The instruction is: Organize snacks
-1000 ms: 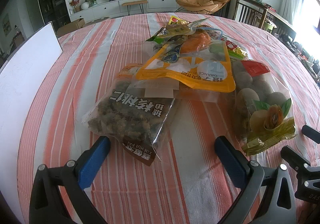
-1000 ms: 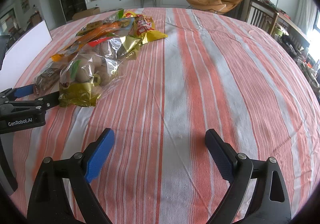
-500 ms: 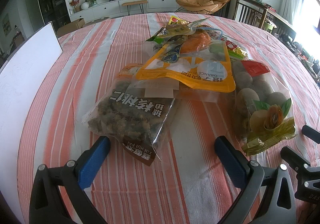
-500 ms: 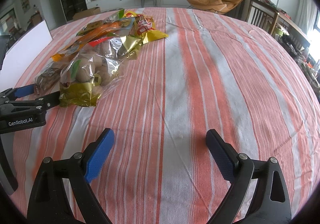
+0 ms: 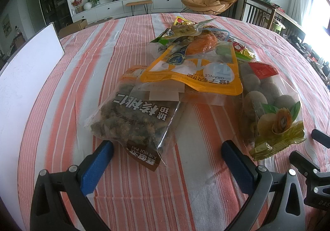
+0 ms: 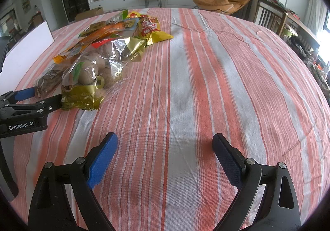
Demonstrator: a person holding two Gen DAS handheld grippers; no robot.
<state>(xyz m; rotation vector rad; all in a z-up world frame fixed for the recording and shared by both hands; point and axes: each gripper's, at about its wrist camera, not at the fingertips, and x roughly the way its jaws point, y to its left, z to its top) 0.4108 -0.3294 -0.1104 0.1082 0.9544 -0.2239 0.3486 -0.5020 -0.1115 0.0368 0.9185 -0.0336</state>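
A desk (image 6: 226,66) under an orange-and-grey striped cloth fills both views, with a white board (image 5: 26,78) standing along its left edge. The snack pile lies on the left half of the desk: a clear bag of round brown snacks (image 5: 268,107), an orange pouch (image 5: 198,74) lying across a dark walnut bag (image 5: 134,119), and a yellow-red packet (image 6: 150,29) at the far end (partly hidden). The left gripper (image 5: 167,152) has its fingers spread, the walnut bag's near corner between them but not pinched. The right gripper (image 6: 165,148), fingers spread too, hangs over bare cloth.
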